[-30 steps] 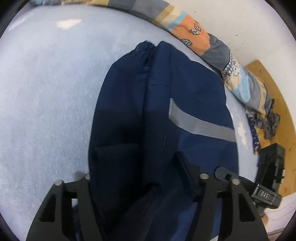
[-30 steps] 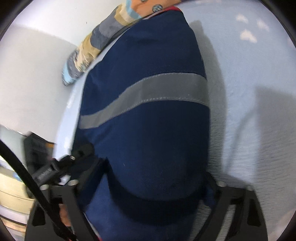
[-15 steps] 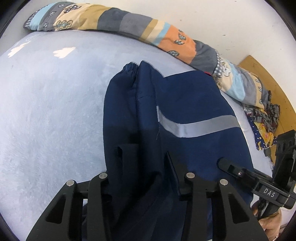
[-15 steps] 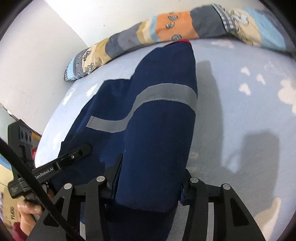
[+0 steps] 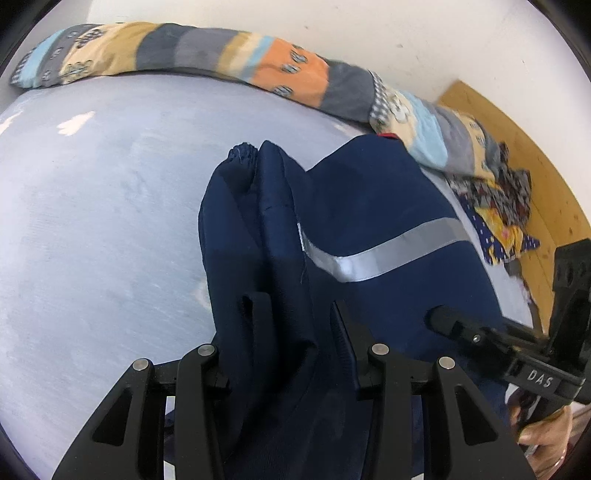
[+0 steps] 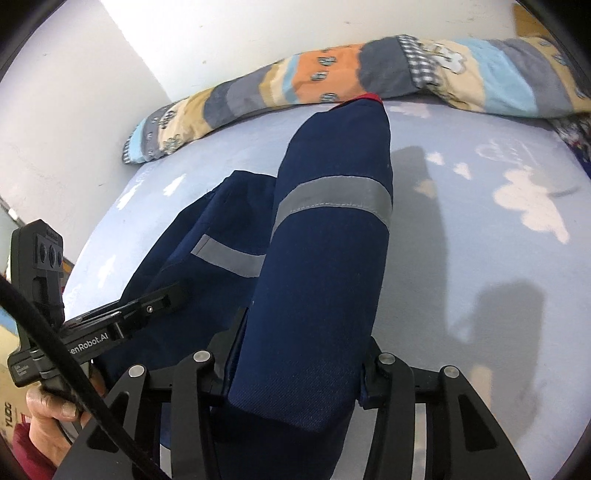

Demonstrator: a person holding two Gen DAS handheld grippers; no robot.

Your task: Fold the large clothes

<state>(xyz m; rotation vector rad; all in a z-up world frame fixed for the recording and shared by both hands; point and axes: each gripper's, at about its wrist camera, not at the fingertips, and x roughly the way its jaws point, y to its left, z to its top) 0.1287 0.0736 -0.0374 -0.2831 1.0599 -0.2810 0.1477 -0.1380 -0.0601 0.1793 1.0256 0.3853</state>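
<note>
A large navy blue work garment (image 5: 369, 206) with a grey reflective stripe (image 5: 384, 253) lies on a pale blue bed (image 5: 92, 221). My left gripper (image 5: 297, 314) is shut on its near left edge, with cloth bunched between the fingers. My right gripper (image 6: 299, 354) is shut on the garment's near right edge (image 6: 325, 280), which hangs lifted and folded over the fingers. The far end of the garment (image 6: 354, 122) rests on the bed by the quilt. Each gripper shows in the other's view: the right one (image 5: 517, 350), the left one (image 6: 110, 325).
A rolled patchwork quilt (image 5: 221, 62) lies along the far edge of the bed against a white wall (image 6: 221, 33). A patterned cloth heap (image 5: 502, 210) lies by the wooden headboard (image 5: 532, 158) at the right. The bed sheet has white cloud prints (image 6: 532, 199).
Both grippers have lifted and pulled back with the garment's near edge. The garment has stretched out longer on the bed and more of the quilt and wall has come into view.
</note>
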